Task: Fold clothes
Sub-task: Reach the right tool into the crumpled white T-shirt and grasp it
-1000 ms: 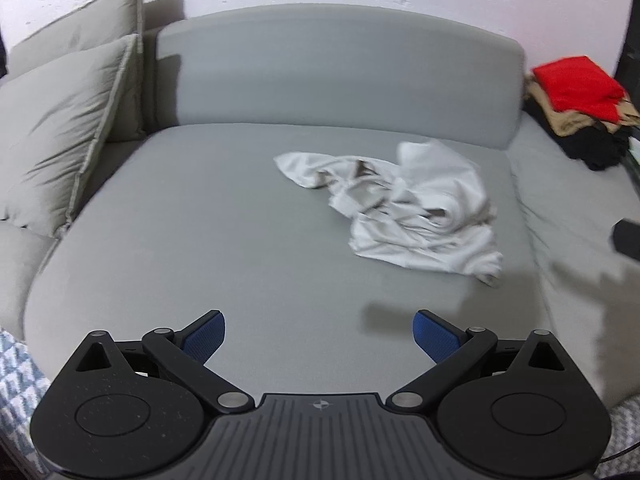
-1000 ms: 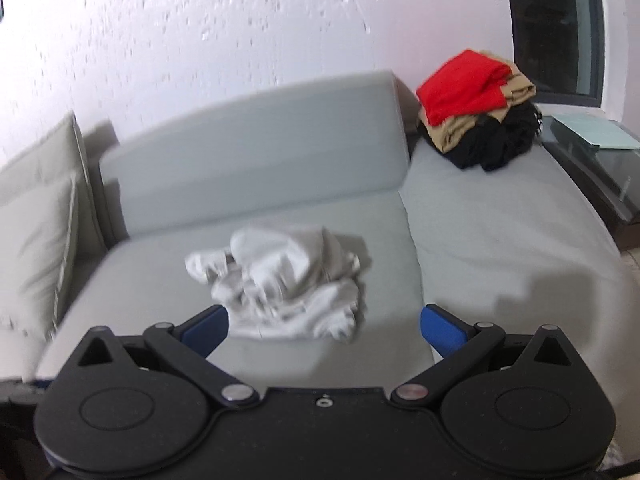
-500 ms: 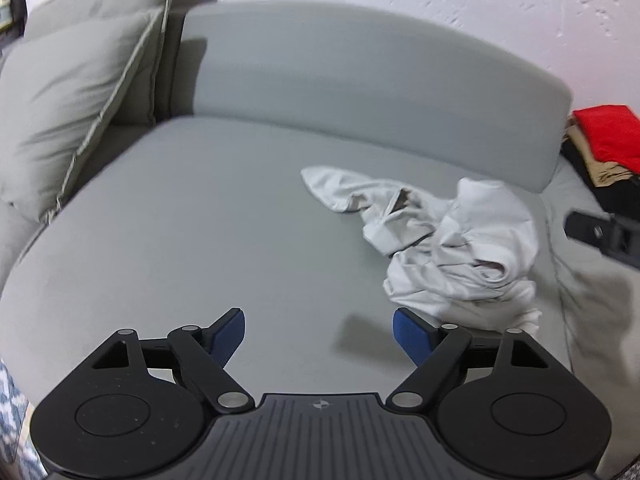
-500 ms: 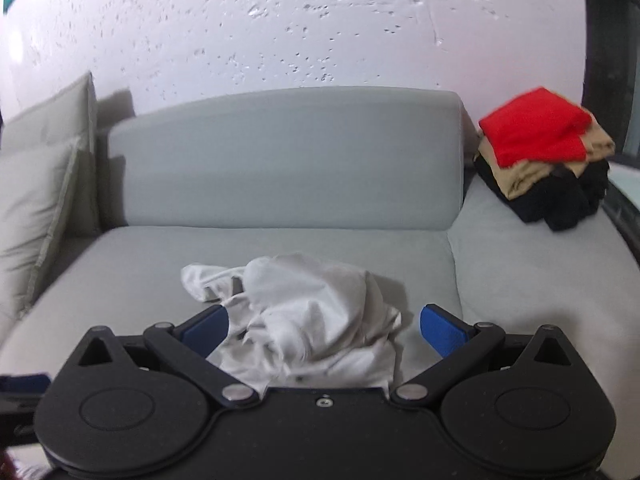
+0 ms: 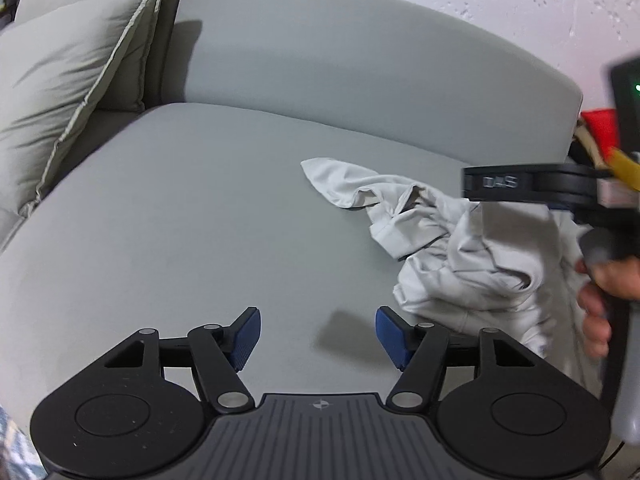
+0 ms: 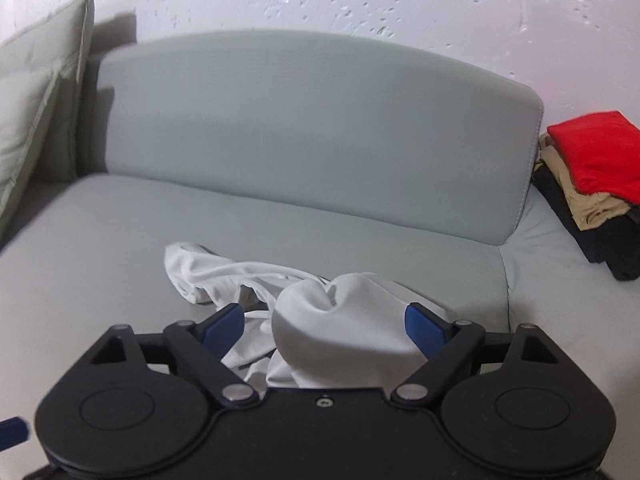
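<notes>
A crumpled white garment [image 5: 460,256] lies on the grey sofa seat [image 5: 180,220], right of middle. My left gripper [image 5: 319,338] hovers low over bare seat just left of the garment's near edge. Its jaws are closing with nothing between them, and the cloth lies just beside the right pad [image 5: 392,340]. My right gripper [image 6: 324,322] is down over the garment [image 6: 340,320]. Its jaws are closing with a raised bulge of cloth between the blue pads, which do not press on it. In the left wrist view the right gripper's body [image 5: 540,188] and a hand [image 5: 600,300] show above the garment.
Two grey cushions [image 5: 60,92] lean at the sofa's left end. The backrest [image 6: 312,128] runs behind the seat. On the right seat section sits a stack of folded clothes [image 6: 592,156], red on top, tan and black below. A white wall stands behind.
Both grippers have come down and closer to the garment. The right one swung left over it and now straddles the cloth. Both sets of jaws have narrowed. The right gripper has entered the left wrist view.
</notes>
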Available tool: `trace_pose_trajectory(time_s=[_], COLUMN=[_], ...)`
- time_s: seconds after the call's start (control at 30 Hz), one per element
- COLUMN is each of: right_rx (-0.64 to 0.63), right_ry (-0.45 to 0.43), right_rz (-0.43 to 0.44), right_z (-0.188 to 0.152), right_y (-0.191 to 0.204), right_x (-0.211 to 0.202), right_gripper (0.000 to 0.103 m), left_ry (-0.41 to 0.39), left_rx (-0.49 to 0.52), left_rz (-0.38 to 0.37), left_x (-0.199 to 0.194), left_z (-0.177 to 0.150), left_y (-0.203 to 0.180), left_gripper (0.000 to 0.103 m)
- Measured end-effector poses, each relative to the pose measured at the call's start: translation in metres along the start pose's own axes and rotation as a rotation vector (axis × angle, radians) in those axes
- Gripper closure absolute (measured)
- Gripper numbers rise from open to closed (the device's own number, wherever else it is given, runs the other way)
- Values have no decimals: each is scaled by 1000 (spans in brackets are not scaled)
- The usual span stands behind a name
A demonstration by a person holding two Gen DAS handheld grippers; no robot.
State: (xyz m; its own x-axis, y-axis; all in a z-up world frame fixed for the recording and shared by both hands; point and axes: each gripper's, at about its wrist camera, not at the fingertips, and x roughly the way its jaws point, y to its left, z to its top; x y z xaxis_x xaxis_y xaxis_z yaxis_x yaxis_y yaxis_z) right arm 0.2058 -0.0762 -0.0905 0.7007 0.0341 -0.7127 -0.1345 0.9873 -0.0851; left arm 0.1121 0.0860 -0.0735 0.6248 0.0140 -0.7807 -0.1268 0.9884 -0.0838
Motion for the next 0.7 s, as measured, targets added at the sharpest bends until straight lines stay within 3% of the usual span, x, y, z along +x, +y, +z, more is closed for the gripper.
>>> trace_pose_trajectory(time_s=[0.07,0.1,0.13,0.17,0.2,0.23,0.4,0.53,0.63,0.7], right_rx=[-30,-40,-43,-42,-17,26,253,521,659,697], right_ry=[20,25,32,39,44,44,-26,-49,-15,70], right_rz=[-36,-51,-73,-91,-92,-80,-71,-89,-107,-85], right_z=[2,4,4,4,4,3,-9,-51,-101,-136], right_y=[8,9,8,6,-1,-11,-93,-185,-234,-250], right_x=[12,16,18,19,18,15,-30,-70,-97,-106], right_gripper=[17,30,55,68,90,95,96,97,97,97], left_ry=[5,8,6,4,4,4,15,-19,-59,-40], left_rx=[1,2,6,11,10,9,-16,29,73,84], left_rz=[7,10,17,23,20,17,-52,-92,-124,-136], left_x=[-1,-2,-4,-6,-8,-11,-26,-44,-57,-61], left_z=[-1,-2,-3,-5,-6,-7,-13,-25,-35,-39], left_y=[0,0,0,0,0,1,2,-7,-18,-26], left_gripper=[41,41,41,41,41,41,41,45,34,25])
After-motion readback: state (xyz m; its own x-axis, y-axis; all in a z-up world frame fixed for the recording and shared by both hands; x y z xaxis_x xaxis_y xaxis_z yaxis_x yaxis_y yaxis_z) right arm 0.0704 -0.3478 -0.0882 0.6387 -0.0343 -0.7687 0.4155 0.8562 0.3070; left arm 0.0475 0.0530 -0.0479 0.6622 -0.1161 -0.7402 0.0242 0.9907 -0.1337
